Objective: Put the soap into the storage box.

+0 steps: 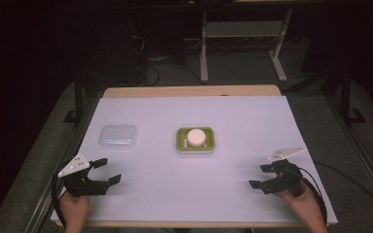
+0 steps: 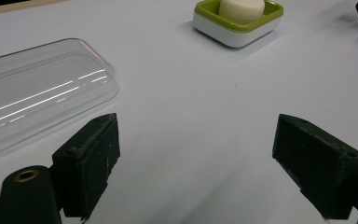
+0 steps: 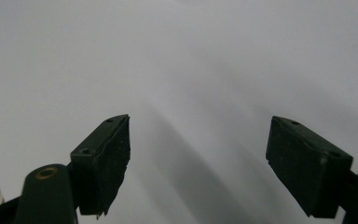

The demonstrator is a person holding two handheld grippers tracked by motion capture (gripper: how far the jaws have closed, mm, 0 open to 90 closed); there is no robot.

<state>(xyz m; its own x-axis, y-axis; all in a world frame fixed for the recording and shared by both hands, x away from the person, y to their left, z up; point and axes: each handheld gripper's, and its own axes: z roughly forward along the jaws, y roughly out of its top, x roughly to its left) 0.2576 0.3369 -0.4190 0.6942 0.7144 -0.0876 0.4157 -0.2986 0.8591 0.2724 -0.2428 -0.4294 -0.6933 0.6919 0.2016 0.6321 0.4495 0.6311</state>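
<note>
A green and white soap dish (image 1: 195, 141) (image 2: 238, 23) sits at the middle of the white table, with a round white soap bar (image 1: 195, 137) (image 2: 241, 8) in it. A clear plastic lid (image 1: 118, 136) (image 2: 32, 93) lies flat to its left. My left gripper (image 1: 107, 171) (image 2: 205, 163) rests open near the front left, just in front of the lid, with nothing between its jaws. My right gripper (image 1: 261, 177) (image 3: 200, 163) is open at the front right over bare white paper, apart from the dish.
White paper (image 1: 194, 165) covers the wooden table (image 1: 189, 91). Table edges run close beside both hands. Beyond the far edge is a dark floor with cables and white stand legs (image 1: 204, 53).
</note>
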